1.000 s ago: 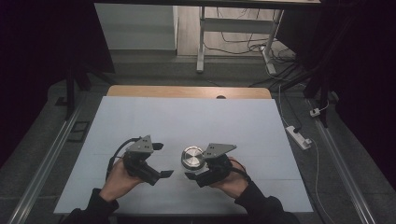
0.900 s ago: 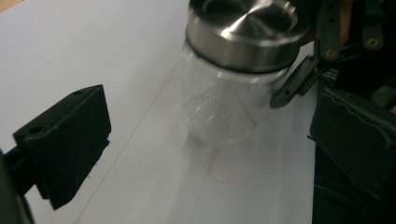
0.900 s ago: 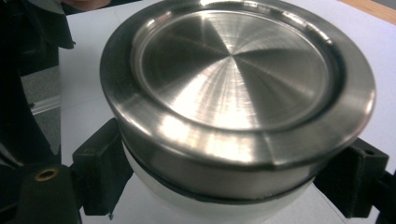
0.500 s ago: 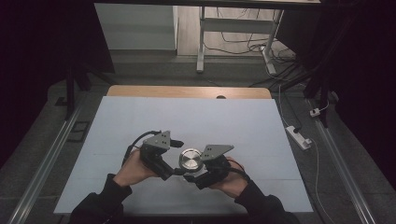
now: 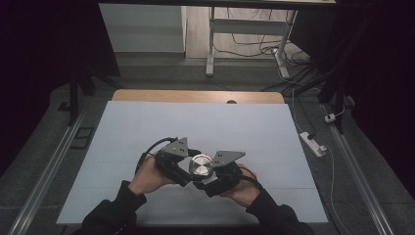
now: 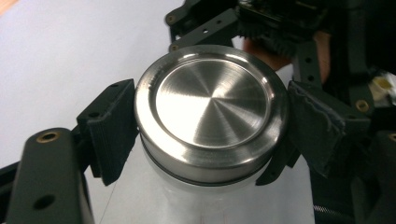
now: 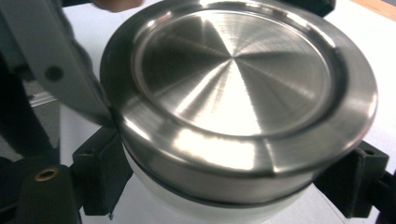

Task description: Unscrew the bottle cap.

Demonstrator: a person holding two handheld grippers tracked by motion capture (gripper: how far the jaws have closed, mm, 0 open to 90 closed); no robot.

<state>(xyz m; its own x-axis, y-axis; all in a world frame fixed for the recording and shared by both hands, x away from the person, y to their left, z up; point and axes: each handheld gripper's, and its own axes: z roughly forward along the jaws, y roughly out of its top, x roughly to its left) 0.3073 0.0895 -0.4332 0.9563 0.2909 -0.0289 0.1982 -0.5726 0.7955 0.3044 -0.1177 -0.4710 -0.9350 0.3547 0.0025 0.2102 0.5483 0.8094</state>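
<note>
Left hand-held gripper [image 5: 188,169] arrived, closing on lid [image 6: 211,114] | jar's white body [image 7: 205,212]

The round jar with a brushed steel lid [image 5: 200,165] stood on the white-topped desk [image 5: 147,127], toward its near edge. The left tool [image 5: 182,169] sat just left of the jar, the right tool [image 5: 211,176] just right of it. The white power strip [image 5: 313,143] lay on the floor, well to the jar's right.
</note>
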